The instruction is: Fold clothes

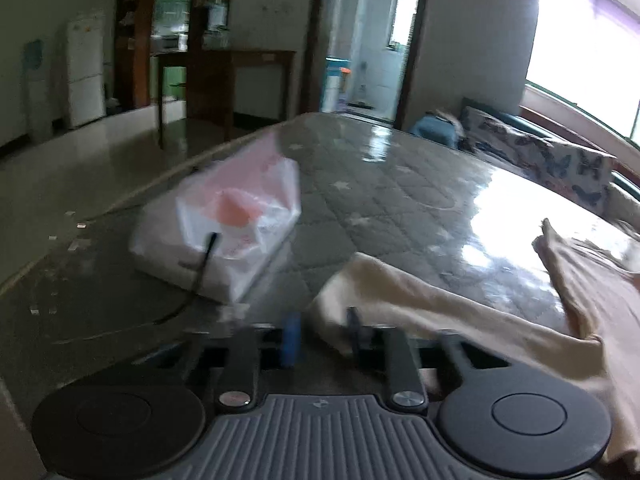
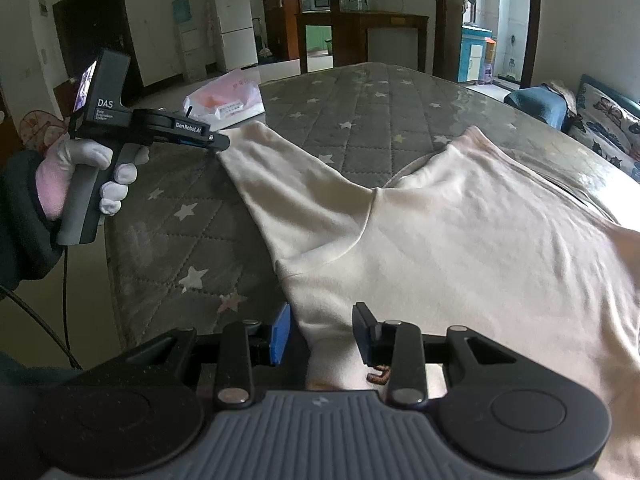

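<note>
A cream long-sleeved shirt (image 2: 460,240) lies spread on a grey star-quilted mattress (image 2: 360,112), one sleeve (image 2: 288,184) stretched out to the left. My left gripper (image 2: 219,142), held in a white-gloved hand (image 2: 88,160), has its tips at that sleeve's cuff. In the blurred left wrist view the left gripper (image 1: 322,334) has its jaws parted. The cuff (image 1: 332,320) sits between them against the right finger, with a gap to the blue pad. My right gripper (image 2: 322,332) is shut on the bunched hem at the near edge of the shirt.
A white and pink plastic bag (image 2: 226,100) lies on the mattress's far left corner, with a black cable (image 1: 200,272) in front of it. A butterfly-print pillow (image 2: 608,120) and a blue bundle (image 2: 536,104) sit at the far right. The mattress's left edge drops to the floor.
</note>
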`<state>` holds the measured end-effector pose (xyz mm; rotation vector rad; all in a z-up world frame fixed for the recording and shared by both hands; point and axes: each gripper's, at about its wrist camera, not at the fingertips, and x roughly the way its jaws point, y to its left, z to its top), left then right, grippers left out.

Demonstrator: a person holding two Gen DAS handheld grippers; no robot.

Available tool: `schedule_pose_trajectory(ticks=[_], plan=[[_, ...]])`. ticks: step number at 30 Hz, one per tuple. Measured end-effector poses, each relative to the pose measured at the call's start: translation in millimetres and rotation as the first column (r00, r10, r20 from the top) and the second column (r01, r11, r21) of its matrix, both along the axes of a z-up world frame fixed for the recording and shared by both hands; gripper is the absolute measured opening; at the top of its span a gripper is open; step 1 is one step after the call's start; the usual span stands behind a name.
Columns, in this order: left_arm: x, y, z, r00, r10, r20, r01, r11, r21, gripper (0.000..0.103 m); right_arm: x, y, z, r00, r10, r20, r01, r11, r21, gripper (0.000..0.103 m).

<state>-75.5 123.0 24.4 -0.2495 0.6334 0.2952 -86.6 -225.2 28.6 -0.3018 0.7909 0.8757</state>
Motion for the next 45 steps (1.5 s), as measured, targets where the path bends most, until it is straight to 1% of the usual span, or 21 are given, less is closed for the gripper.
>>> schedule_pose_trajectory(ticks=[3,5,7,10,13,16,18,20,22,25,27,28,29,30,32,33,35,38,40,43,45], plan=[[-3.1,-2.5,6.9,0.999,-0.019,0.035,0.02,1.0,-0.024,0.006,0.4,-2.7,2.2,1.0,-0.016,0.002,0.016,1.0,0.013,0.034],[-8.1,-6.4,16.3,0.996,-0.046,0.076,0.049,0.998,-0.037,0.006,1.1,-4.8,3.8,1.0,-0.029,0.004,0.029,0.999,0.022,0.034],[-13.8,-16.2,30.2,0.987,-0.102,0.122,0.108,0.993,-0.039,0.006,4.1,-7.9,5.3,0.999,-0.048,0.003,0.048,0.998,0.032,0.034],[-21.1,-36.1,52.4,0.959,-0.205,0.194,0.219,0.974,-0.053,0.006,10.4,-12.5,6.6,0.997,-0.082,-0.012,0.082,0.995,0.053,0.034],[-24.2,-61.6,71.8,0.915,-0.312,0.256,0.337,0.94,-0.059,0.006,14.6,-16.6,8.5,0.994,-0.106,-0.017,0.107,0.992,0.074,0.034],[-23.5,-91.1,86.5,0.855,-0.42,0.304,0.462,0.883,-0.078,0.006,18.2,-22.6,9.7,0.991,-0.134,-0.021,0.136,0.986,0.093,0.034],[-21.0,-113.5,92.6,0.8,-0.497,0.337,0.552,0.829,-0.09,0.006,20.6,-27.6,9.7,0.987,-0.157,-0.028,0.159,0.982,0.104,0.034],[-17.5,-133.4,94.4,0.752,-0.55,0.363,0.616,0.782,-0.091,0.006,22.8,-32.7,9.1,0.983,-0.179,-0.036,0.182,0.977,0.114,0.034],[-12.7,-154.9,94.9,0.699,-0.601,0.386,0.682,0.723,-0.109,0.007,25.1,-39.2,7.3,0.977,-0.21,-0.046,0.214,0.969,0.12,0.034],[-5.9,-184.5,90.4,0.636,-0.661,0.398,0.753,0.645,-0.132,0.009,27.9,-47.7,4.1,0.967,-0.249,-0.052,0.253,0.96,0.118,0.034],[-6.0,-201.7,83.9,0.589,-0.716,0.375,0.798,0.589,-0.13,0.02,30.5,-53.8,1.0,0.959,-0.277,-0.059,0.283,0.952,0.117,0.034],[-7.5,-209.1,80.6,0.567,-0.741,0.36,0.816,0.565,-0.121,0.024,31.8,-57.2,-0.4,0.954,-0.292,-0.063,0.298,0.948,0.116,0.034],[-10.3,-212.9,77.3,0.551,-0.759,0.346,0.827,0.552,-0.107,0.029,33.0,-61.2,-1.8,0.949,-0.308,-0.067,0.314,0.943,0.116,0.034],[-13.3,-214.0,74.2,0.541,-0.772,0.333,0.834,0.543,-0.094,0.03,34.3,-65.3,-3.2,0.944,-0.323,-0.072,0.33,0.937,0.115,0.034],[-20.6,-207.9,68.1,0.538,-0.78,0.319,0.835,0.544,-0.078,0.033,36.7,-74.4,-5.7,0.932,-0.352,-0.085,0.36,0.925,0.119,0.034],[-23.0,-200.5,65.6,0.545,-0.779,0.31,0.83,0.553,-0.071,0.04,37.9,-79.1,-6.7,0.926,-0.365,-0.092,0.374,0.919,0.123,0.034],[-27.6,-183.2,59.3,0.571,-0.771,0.282,0.811,0.583,-0.048,0.043,40.2,-88.1,-8.2,0.914,-0.39,-0.108,0.402,0.906,0.132,0.034],[-34.1,-162.8,47.5,0.606,-0.768,0.205,0.781,0.624,0.029,0.043,40.2,-97.6,-8.6,0.906,-0.408,-0.112,0.421,0.898,0.131,0.034],[-40.5,-151.5,39.2,0.623,-0.768,0.15,0.767,0.637,0.077,0.043,39.9,-103.4,-8.7,0.902,-0.417,-0.113,0.429,0.894,0.128,0.034],[-50.4,-142.5,26.2,0.632,-0.769,0.089,0.758,0.639,0.131,0.043,36.4,-113.4,-7.5,0.895,-0.427,-0.13,0.442,0.888,0.125,0.035],[-54.4,-140.4,18.9,0.626,-0.777,0.066,0.765,0.628,0.139,0.043,35.0,-120.6,-5.0,0.887,-0.436,-0.154,0.456,0.879,0.137,0.035]])
